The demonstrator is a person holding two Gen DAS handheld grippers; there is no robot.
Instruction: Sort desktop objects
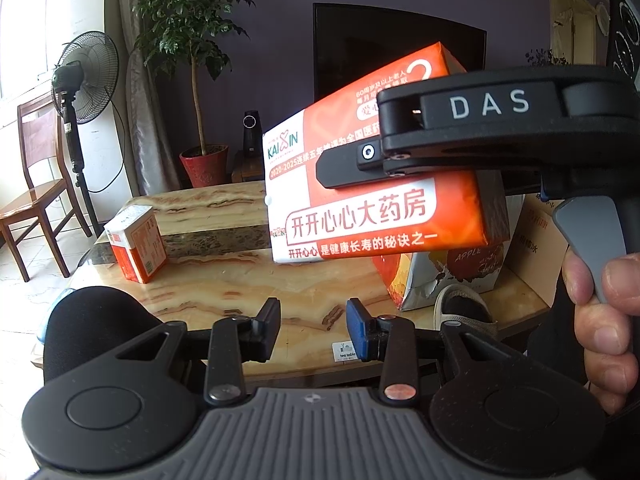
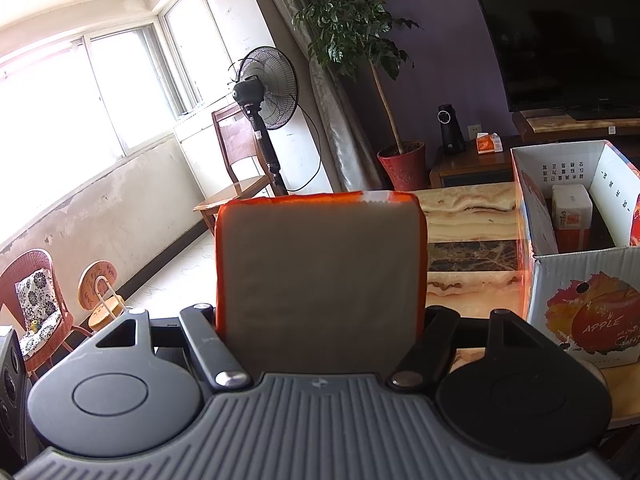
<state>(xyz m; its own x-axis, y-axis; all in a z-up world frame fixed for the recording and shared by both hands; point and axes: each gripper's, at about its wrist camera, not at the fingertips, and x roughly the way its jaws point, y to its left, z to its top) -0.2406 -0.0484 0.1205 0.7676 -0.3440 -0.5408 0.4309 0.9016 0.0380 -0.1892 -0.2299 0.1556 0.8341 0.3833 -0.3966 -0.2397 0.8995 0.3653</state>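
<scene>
Tissue pack (image 1: 372,184), orange and white, held in the air by my right gripper (image 2: 320,320): its fingers clamp the pack's two flanks, and in the right wrist view the pack's grey end face fills the gap between them. In the left wrist view the pack hangs tilted above the marble table (image 1: 224,284), clear of the tabletop, its lower edge just in front of the apple-printed cardboard box (image 2: 576,272). That box stands open at the table's right side, and one similar pack lies inside it (image 2: 572,208). My left gripper (image 1: 312,328) hovers over the table's near edge, fingers narrowly apart, holding nothing. A smaller orange carton (image 1: 138,246) stands near the table's left edge. Between carton and box the tabletop is bare.
</scene>
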